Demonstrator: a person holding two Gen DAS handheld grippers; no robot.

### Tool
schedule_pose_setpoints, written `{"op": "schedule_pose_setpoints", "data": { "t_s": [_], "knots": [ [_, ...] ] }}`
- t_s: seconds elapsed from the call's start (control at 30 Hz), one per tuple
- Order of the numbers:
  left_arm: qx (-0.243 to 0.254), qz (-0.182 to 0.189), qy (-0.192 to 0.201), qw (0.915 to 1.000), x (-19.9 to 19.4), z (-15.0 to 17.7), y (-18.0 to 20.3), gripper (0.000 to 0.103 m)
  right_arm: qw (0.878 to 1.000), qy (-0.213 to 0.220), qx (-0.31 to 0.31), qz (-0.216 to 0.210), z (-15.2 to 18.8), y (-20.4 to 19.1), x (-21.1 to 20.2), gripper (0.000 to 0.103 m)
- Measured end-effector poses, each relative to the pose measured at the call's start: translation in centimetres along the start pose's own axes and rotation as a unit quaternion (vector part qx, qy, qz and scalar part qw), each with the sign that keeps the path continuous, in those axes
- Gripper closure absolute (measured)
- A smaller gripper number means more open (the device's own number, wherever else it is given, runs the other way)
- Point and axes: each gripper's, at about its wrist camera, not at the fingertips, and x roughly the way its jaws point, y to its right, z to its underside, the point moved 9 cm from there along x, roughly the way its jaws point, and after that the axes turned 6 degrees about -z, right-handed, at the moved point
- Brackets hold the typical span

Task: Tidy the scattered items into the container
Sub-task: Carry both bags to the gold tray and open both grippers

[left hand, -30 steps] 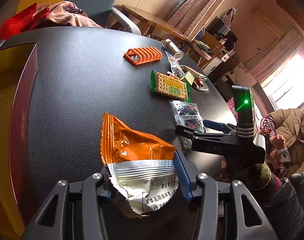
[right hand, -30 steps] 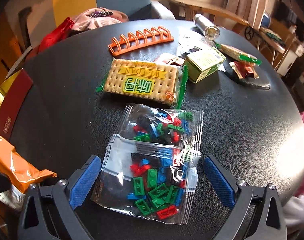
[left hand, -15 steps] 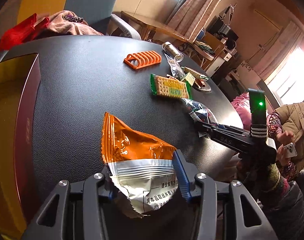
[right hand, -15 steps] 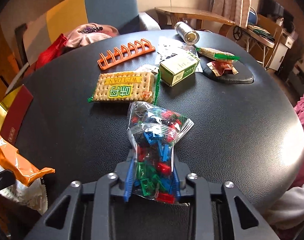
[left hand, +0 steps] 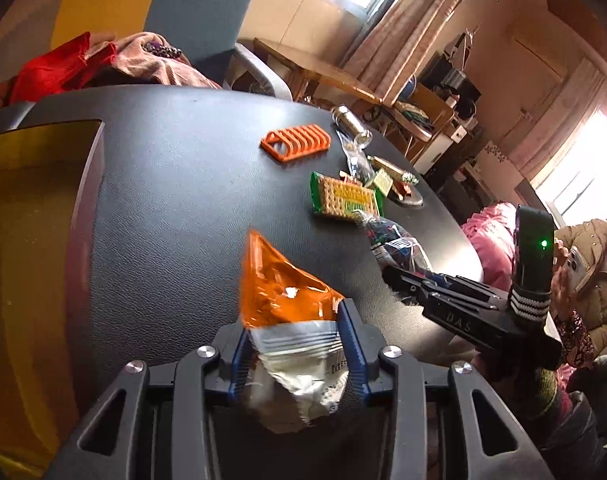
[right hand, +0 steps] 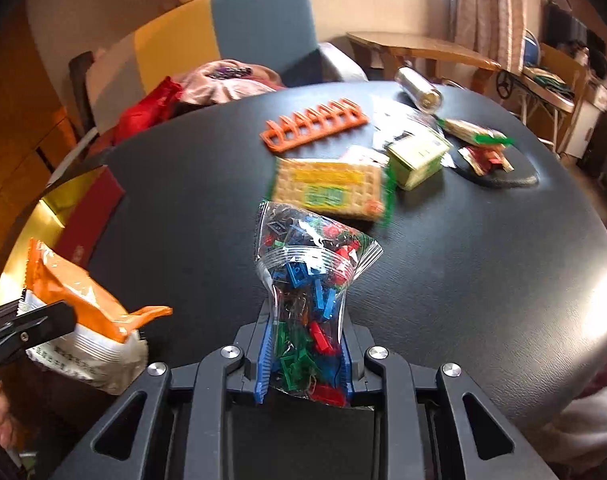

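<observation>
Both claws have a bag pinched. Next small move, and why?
Probably carry both toward the gold-lined box at the table's left edge. The left claw is closing on the orange snack bag and the right claw on the brick bag, both bags pinched.

We see bare black tabletop [left hand: 175,208] open across the frame's middle toward the gold-lined container [left hand: 27,240] at left, while the cracker pack [left hand: 345,200] and orange rack [left hand: 295,145] crowd the upper right.
</observation>
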Motion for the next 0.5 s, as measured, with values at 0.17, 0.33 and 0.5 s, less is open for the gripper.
{"op": "schedule_pose_setpoints", "data": {
  "t_s": [0.17,0.33,0.5],
  "knots": [
    [-0.005,-0.014,0.016,0.9998,-0.9,-0.7,-0.8,0.065,1.0,0.005,-0.024,-0.014,-0.5,-2.8,0.0,0.076],
    [-0.014,-0.014,0.04,0.999,-2.7,-1.8,-1.3,0.065,0.999,0.013,-0.037,-0.03,-1.1,-5.1,-0.2,0.076],
    [-0.027,-0.027,0.068,0.9969,-5.3,-2.9,-2.7,0.065,0.997,0.027,-0.053,-0.05,-2.2,-7.6,-0.9,0.076]
  ]
}}
